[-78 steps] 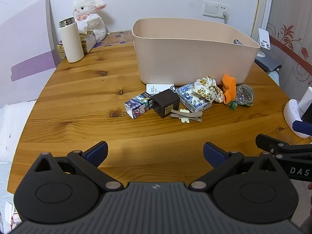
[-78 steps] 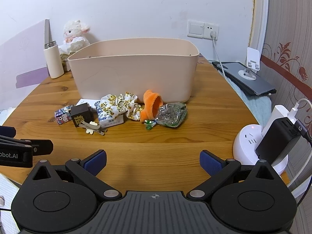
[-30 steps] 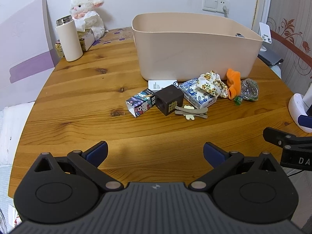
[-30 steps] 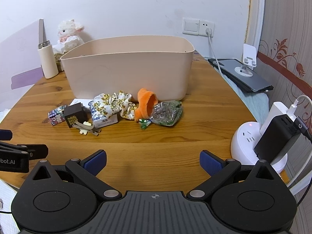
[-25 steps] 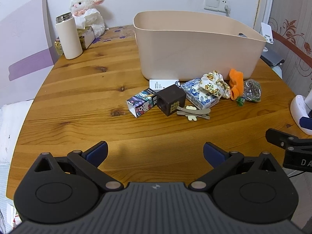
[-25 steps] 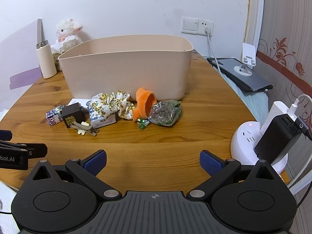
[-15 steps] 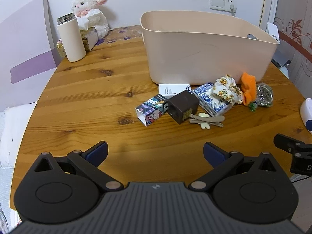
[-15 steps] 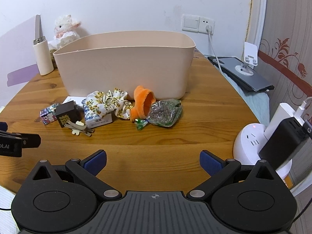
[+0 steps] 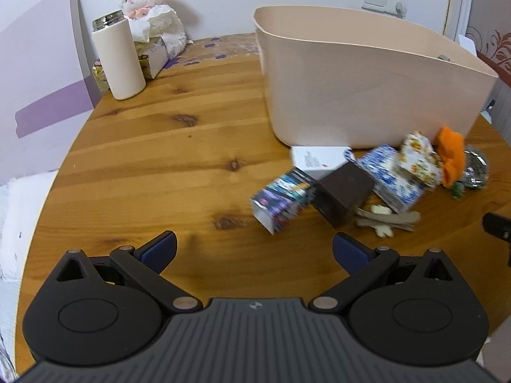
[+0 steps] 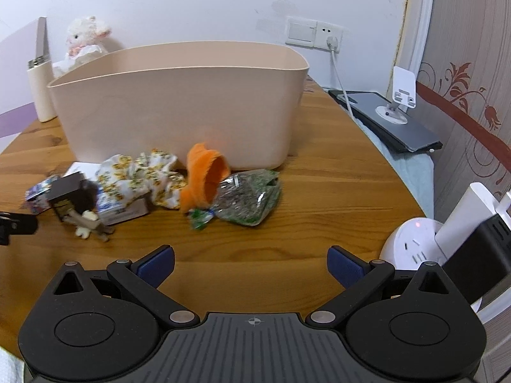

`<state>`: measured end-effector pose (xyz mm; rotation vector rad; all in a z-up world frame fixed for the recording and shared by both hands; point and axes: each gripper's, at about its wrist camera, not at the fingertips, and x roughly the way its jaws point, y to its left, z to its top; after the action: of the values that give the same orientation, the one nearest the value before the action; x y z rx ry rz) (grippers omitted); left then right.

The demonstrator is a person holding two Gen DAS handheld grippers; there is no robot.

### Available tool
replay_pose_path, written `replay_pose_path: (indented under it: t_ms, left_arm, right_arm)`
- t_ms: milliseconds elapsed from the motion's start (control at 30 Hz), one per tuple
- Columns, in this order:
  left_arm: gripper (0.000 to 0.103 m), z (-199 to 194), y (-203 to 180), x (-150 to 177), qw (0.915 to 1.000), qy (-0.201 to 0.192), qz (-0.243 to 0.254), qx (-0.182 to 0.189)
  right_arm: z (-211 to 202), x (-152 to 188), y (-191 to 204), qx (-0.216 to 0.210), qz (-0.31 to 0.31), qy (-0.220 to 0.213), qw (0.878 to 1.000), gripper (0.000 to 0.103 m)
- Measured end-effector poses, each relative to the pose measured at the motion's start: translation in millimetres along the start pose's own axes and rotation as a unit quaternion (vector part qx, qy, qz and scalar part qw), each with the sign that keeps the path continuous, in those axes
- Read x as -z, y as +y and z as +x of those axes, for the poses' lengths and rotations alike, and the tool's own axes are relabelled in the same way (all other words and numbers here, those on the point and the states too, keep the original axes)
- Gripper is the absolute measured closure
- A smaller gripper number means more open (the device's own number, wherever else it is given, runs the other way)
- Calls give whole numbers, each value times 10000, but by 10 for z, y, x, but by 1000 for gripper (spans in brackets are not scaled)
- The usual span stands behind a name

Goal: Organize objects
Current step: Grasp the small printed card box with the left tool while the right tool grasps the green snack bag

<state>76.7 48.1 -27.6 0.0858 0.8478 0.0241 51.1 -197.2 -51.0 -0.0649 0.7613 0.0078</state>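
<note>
A beige plastic bin (image 9: 367, 95) (image 10: 179, 111) stands on the round wooden table (image 9: 159, 159). In front of it lie a colourful small box (image 9: 281, 199), a dark brown cube box (image 9: 343, 191) (image 10: 68, 194), a white card (image 9: 316, 158), a blue patterned packet (image 9: 389, 175), a floral scrunchie (image 10: 143, 175), an orange fabric piece (image 10: 204, 177), a shiny green packet (image 10: 249, 199) and hair clips (image 9: 386, 218). My left gripper (image 9: 254, 250) is open and empty, just short of the colourful box. My right gripper (image 10: 250, 263) is open and empty, short of the green packet.
A cream tumbler (image 9: 119, 57), a plush lamb (image 9: 153, 19) and a tissue box sit at the table's back left. A white socket tower with a black charger (image 10: 447, 242) stands at the right edge. A tablet on a stand (image 10: 392, 118) lies beyond the table.
Both grippers have moved forward toward the pile; the objects look larger and nearer. The left view has swung left, so the pile sits further right. Both jaws stay open.
</note>
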Motion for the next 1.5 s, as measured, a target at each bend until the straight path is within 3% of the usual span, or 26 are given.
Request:
replay_pose_path:
  t_ms: [167,433,567,667,900,967,1033,1200,1500]
  left_arm:
    - [0,119,54,-67,9997,-77,212,-36]
    - [1,340,64,-143,9988,-53,395,296]
    - [22,392,115,-206,9977,-102,288,610]
    - [35,394,133,-242,9972,-88,254,699]
    - [65,324,112,-207,9955,-76,350,879]
    - [72,313,114,-203,9954,-46,332,892]
    - [78,296,122,-196,9956,-11,292,896]
    - [78,237,156,-162,9957,24,167,906]
    - [78,-55,164,-146,9956,-250,144,894]
  right_arm:
    - [195,-64,-19,164,-126,15,9998,0]
    - [477,-177,-44,107,-240,-76,9996,0]
    - [558,-237,-69,-37,-256,-159,9995,6]
    - [580,-264,-81,-238,-196,-174,9994,16]
    - [673,-326,-68,-506,-246,-251,9981,17]
    - [680,-338,-74,-644,-205,-252,9974,23]
    - [649,-340,-46,-698,-211,-237,9971,40]
    - [505,-275,48,-647,-454,-264,9965,44]
    - [22,-188,-23,-537,-491,-378,9966,45]
